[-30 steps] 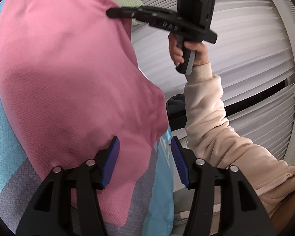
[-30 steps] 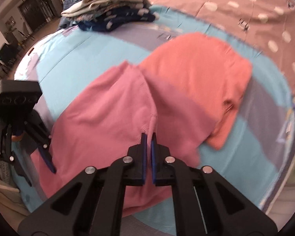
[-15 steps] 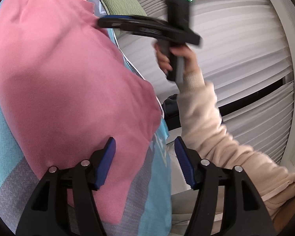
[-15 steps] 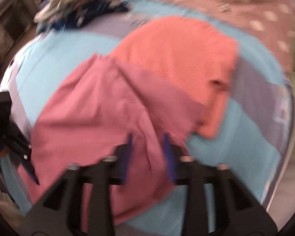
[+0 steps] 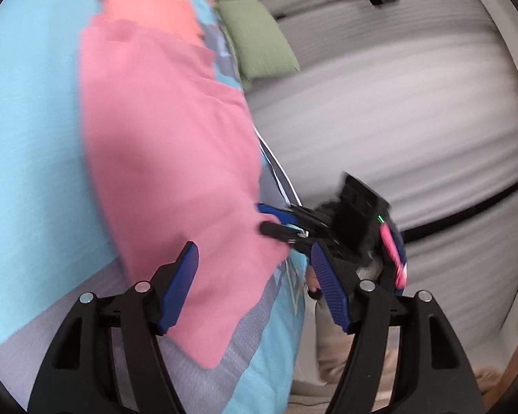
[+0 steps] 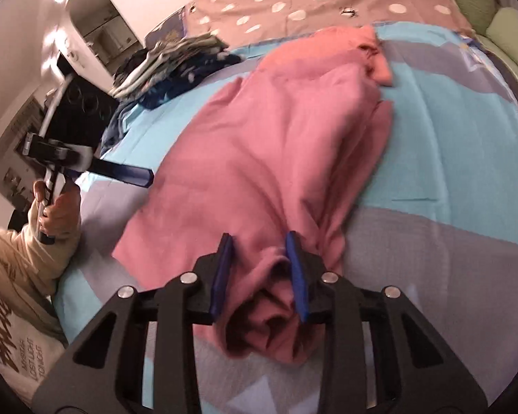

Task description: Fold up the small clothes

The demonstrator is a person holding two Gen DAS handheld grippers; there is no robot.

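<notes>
Pink garment (image 6: 276,158) bunched between right gripper (image 6: 259,269) jaws.

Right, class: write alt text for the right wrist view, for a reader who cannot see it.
The right gripper, open, straddles a bunched fold of a pink garment spread on a blue and grey bedspread. An orange garment lies partly under the pink one at its far end, a pile of folded clothes sits beyond, and the left gripper hovers at left.

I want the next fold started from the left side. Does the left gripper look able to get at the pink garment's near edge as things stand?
Probably yes. The left gripper is open, with the pink garment lying flat between and beyond its fingers; nothing covers that edge. The right gripper straddles a bunched part farther along.
</notes>
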